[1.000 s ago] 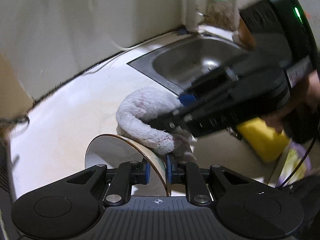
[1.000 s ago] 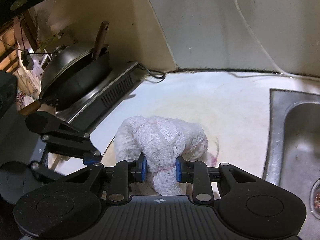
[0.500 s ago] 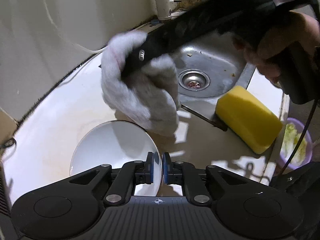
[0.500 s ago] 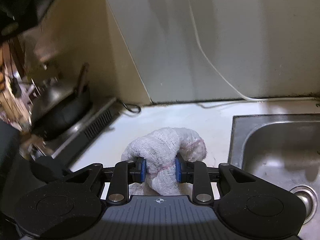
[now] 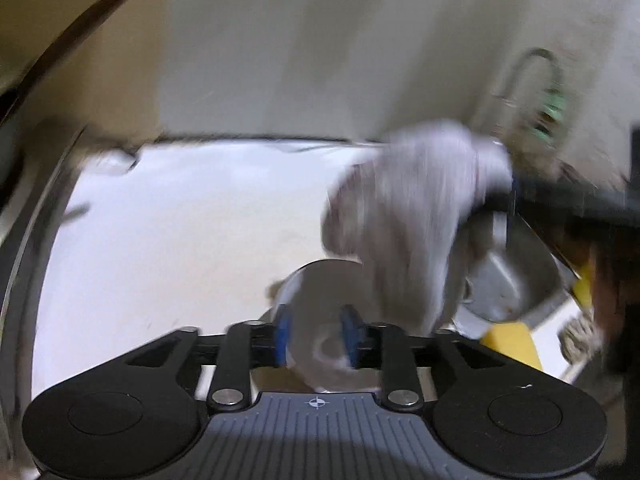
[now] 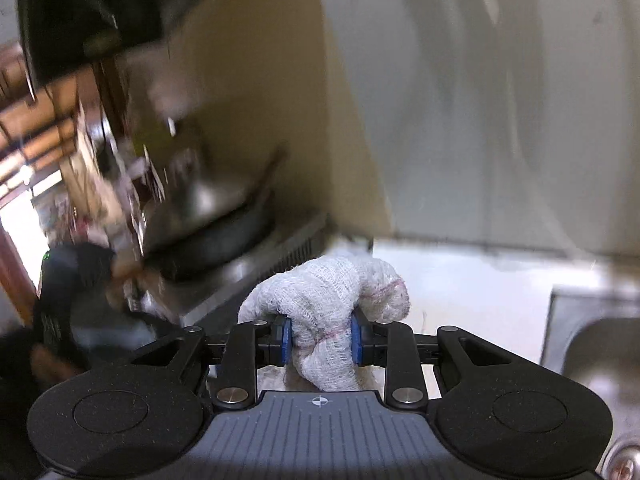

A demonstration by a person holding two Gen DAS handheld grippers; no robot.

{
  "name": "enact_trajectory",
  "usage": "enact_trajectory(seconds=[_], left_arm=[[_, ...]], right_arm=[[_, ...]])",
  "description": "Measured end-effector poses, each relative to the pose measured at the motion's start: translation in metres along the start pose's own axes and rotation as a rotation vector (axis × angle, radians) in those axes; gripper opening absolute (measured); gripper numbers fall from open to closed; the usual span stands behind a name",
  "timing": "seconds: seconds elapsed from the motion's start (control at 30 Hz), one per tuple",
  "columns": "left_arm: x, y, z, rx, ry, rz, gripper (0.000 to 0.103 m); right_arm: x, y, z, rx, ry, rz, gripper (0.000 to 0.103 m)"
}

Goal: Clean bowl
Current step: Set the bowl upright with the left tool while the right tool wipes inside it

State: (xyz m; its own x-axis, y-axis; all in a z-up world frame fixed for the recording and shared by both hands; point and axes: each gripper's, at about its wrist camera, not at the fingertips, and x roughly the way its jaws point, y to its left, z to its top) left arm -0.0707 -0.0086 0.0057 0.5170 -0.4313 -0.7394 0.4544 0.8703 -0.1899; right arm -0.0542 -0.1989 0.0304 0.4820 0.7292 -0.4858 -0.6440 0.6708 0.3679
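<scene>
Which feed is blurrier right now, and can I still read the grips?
Left wrist view: heavy motion smear, cloth and bowl streaked, grip on bowl unclear. Right wrist view: background smeared, but cloth sharp between the right gripper pads.

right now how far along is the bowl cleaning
Done: the right claw is shut on the white cloth.
In hand: the left claw sits open around the white bowl, with the cloth hanging just above it.
Left: blur hides whether the bowl is clean, so more wiping may remain.
</scene>
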Motion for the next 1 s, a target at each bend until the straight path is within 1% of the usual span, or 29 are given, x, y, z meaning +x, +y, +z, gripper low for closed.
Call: enact_trajectory(seconds=[0.03,0.1,0.17,0.27,0.33,0.4,0.43,0.5,0.57,0.6,0.7,0.77,0.8,0.83,0.87,0.93,1.0], left_arm=[[0.002,0.003,0.000,-0.016,0.005,0.010,0.035],[0.006,0.009,-0.001,-0.047,0.014,0.029,0.028],[0.009,0.016,-0.002,-0.078,0.023,0.049,0.019],[0.015,0.025,-0.004,-0.124,0.037,0.078,0.019],[0.019,0.031,-0.005,-0.155,0.046,0.098,0.019],[0.019,0.034,-0.006,-0.165,0.048,0.105,0.019],[0.017,0.034,-0.007,-0.162,0.048,0.105,0.019],[0.018,0.035,-0.008,-0.163,0.042,0.111,0.018],[0.021,0.037,-0.007,-0.163,0.036,0.123,0.015],[0.021,0.038,-0.007,-0.168,0.036,0.121,0.015],[0.023,0.039,-0.006,-0.165,0.040,0.122,0.014],[0.024,0.039,-0.006,-0.160,0.043,0.123,0.014],[0.024,0.039,-0.006,-0.156,0.045,0.125,0.014],[0.024,0.038,-0.005,-0.150,0.047,0.129,0.014],[0.025,0.037,-0.005,-0.141,0.050,0.133,0.014],[0.025,0.036,-0.005,-0.131,0.052,0.138,0.014],[0.026,0.035,-0.005,-0.125,0.053,0.141,0.014]], right_arm=[[0.013,0.002,-0.006,-0.006,0.038,0.004,0.028],[0.037,0.007,-0.017,-0.040,0.105,-0.041,0.028],[0.052,0.010,-0.022,-0.071,0.142,-0.089,0.028],[0.072,0.010,-0.027,-0.090,0.182,-0.111,0.028],[0.080,0.006,-0.029,-0.071,0.195,-0.097,0.028],[0.084,-0.005,-0.031,-0.009,0.212,-0.044,0.028],[0.083,-0.015,-0.032,0.041,0.217,-0.007,0.028],[0.077,-0.038,-0.033,0.173,0.216,0.113,0.028],[0.072,-0.057,-0.037,0.305,0.205,0.252,0.028],[0.070,-0.061,-0.038,0.337,0.197,0.280,0.028],[0.057,-0.076,-0.049,0.446,0.127,0.361,0.028],[0.041,-0.079,-0.053,0.483,0.023,0.402,0.028],[0.035,-0.078,-0.052,0.479,-0.007,0.395,0.028],[0.027,-0.074,-0.047,0.453,-0.041,0.367,0.028],[0.018,-0.068,-0.040,0.407,-0.069,0.322,0.028],[0.012,-0.047,-0.026,0.245,-0.054,0.163,0.028],[0.022,-0.019,-0.015,0.052,0.006,-0.014,0.028]])
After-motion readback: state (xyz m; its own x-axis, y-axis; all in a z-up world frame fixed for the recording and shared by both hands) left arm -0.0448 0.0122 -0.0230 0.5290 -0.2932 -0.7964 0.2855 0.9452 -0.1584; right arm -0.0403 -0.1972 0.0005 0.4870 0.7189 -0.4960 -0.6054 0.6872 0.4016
